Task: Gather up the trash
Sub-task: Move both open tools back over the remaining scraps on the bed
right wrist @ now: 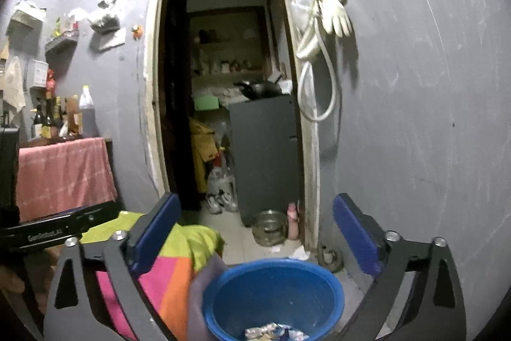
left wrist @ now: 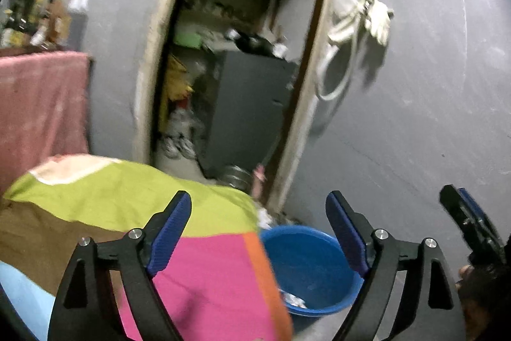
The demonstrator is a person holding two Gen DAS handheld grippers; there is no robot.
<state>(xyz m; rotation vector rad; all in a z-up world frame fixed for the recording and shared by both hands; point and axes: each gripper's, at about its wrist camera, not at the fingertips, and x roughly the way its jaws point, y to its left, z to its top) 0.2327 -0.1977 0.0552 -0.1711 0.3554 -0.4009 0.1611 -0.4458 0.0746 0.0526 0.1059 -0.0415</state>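
Observation:
A blue plastic basin [left wrist: 308, 270] [right wrist: 274, 296] stands on the floor beside a bed, with crumpled silver and white trash [right wrist: 274, 333] [left wrist: 295, 299] lying in its bottom. My left gripper [left wrist: 258, 232] is open above the bed's edge and the basin, with nothing between its blue pads. My right gripper [right wrist: 255, 235] is open too, raised over the basin and empty. Part of the right gripper [left wrist: 469, 219] shows at the right edge of the left wrist view. The left gripper's black body [right wrist: 60, 229] crosses the left side of the right wrist view.
A bed with a green, pink and orange cover [left wrist: 127, 213] [right wrist: 172, 270] fills the lower left. Ahead is an open doorway [right wrist: 223, 85] with a grey cabinet [right wrist: 265, 155], shoes and a glass bowl [right wrist: 268, 226]. A pink-draped table [right wrist: 64, 174] holds bottles. A hose and glove [right wrist: 322, 21] hang on the grey wall.

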